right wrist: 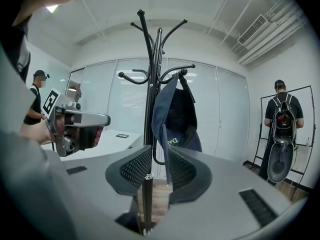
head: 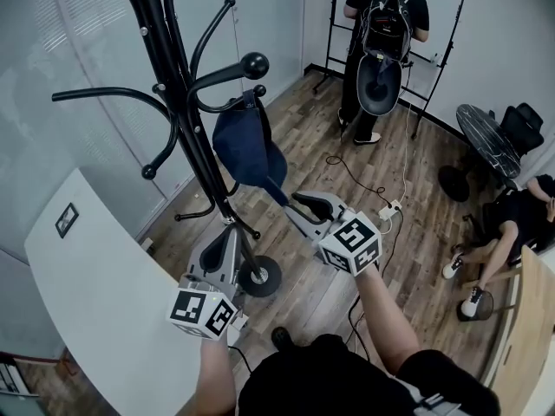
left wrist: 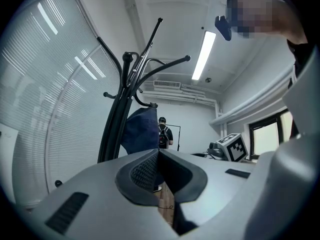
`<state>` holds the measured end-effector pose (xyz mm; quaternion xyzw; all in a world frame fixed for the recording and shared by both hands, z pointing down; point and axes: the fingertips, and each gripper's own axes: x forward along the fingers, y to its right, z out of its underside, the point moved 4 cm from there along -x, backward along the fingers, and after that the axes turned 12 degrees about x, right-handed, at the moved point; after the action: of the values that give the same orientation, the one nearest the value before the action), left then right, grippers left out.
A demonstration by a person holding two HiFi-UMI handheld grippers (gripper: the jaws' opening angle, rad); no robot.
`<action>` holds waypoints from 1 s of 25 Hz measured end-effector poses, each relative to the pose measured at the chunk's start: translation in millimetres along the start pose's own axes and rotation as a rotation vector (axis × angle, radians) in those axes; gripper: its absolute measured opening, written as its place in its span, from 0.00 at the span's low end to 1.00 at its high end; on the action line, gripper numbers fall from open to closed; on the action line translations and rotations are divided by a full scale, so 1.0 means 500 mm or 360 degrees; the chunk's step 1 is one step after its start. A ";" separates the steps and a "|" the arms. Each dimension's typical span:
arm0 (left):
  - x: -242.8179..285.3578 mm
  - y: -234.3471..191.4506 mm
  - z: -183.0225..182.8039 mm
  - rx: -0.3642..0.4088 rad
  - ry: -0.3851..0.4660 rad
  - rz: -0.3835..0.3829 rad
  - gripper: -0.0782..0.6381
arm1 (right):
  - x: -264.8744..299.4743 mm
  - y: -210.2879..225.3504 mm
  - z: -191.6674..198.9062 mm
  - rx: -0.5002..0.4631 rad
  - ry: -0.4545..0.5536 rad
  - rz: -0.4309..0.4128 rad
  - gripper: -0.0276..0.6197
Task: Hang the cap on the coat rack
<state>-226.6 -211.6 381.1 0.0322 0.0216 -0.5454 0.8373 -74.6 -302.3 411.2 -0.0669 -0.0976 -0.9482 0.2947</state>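
Wood-plank floor (head: 329, 154); office room with glazed partition walls. Landmark: black coat rack (head: 195, 137) with curved, ball-tipped hooks and a round base disc (head: 260, 276) on the floor.

1. Navy baseball cap (head: 247, 150): hangs on a hook on the rack's right side as the head view shows it, just beside the pole, brim pointing down.
2. Right gripper (head: 302, 203): right of the rack, level with the cap's lower edge. Jaws a narrow way apart. The brim's thin edge stands in the gap, close to one pad, and the rack's pole shows through the rest of the gap.
3. Left gripper (head: 227, 234): low beside the rack's pole, above the base disc. Jaws brought together at the tips, empty.
4. White curved tabletop (head: 95, 276): left of the rack, with a small dark square tag (head: 67, 219) on it.
5. Person with a backpack (head: 381, 24): stands well beyond the rack, facing a black frame.
6. Second person (head: 512, 224): seated on the floor, far right of the rack.
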 end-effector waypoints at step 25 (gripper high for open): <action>-0.039 0.287 -0.029 0.0049 -0.0046 -0.0168 0.13 | -0.271 -0.040 0.027 -0.0034 0.0043 -0.0235 0.21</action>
<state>-103.0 -135.1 372.6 0.0362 0.0026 -0.5894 0.8070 25.8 -209.0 396.1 -0.0498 -0.0881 -0.9692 0.2247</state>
